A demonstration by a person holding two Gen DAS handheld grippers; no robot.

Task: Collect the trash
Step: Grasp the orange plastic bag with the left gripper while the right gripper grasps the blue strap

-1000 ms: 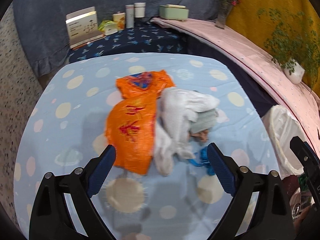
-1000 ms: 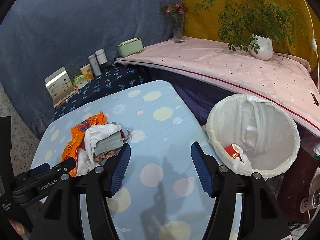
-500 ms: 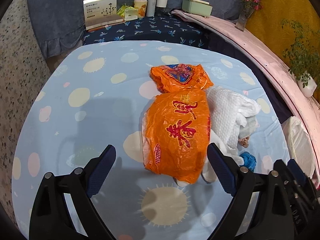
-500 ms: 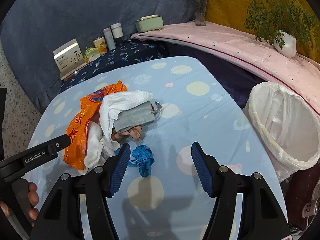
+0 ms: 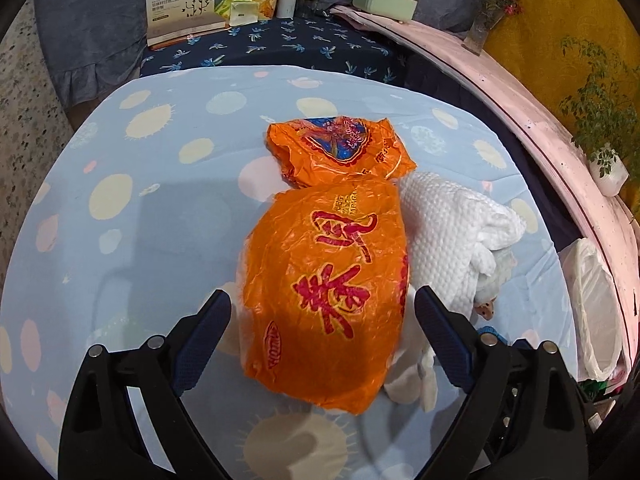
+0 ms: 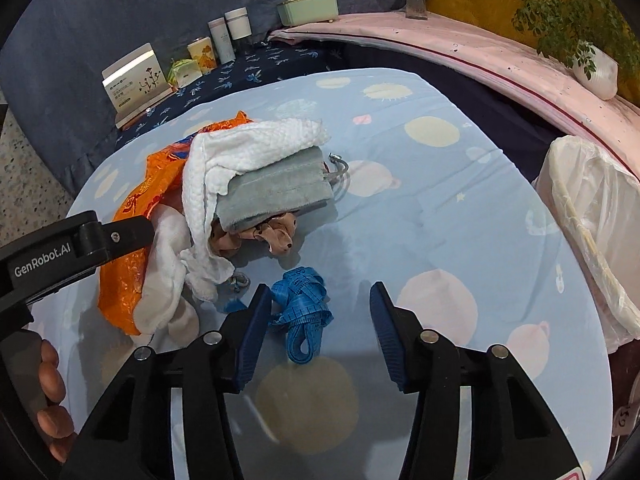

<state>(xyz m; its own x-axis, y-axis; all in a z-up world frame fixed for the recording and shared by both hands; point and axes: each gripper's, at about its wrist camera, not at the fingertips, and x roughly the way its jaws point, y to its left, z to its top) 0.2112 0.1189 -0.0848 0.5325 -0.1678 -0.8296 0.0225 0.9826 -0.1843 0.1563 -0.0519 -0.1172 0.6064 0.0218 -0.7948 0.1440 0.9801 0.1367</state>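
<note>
- Worktop [image 5: 120, 216] has a blue spotted cloth, trash piled mid-table.
- Left gripper [image 5: 322, 312] hangs low, fingers spread wide around the orange bag [image 5: 328, 296], gripping nothing.
- Right gripper [image 6: 316, 316] also released, straddling the blue tape [image 6: 302, 304].

Two orange bags [image 5: 324, 304], one white cloth [image 6: 256, 148], one blue tape measure [image 6: 304, 308], one lined bin [image 6: 592, 224].

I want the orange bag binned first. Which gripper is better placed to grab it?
Left. The left gripper is open with the orange bag lying between its fingers. The right gripper is open over the blue tape, off to the side of the bag.
</note>
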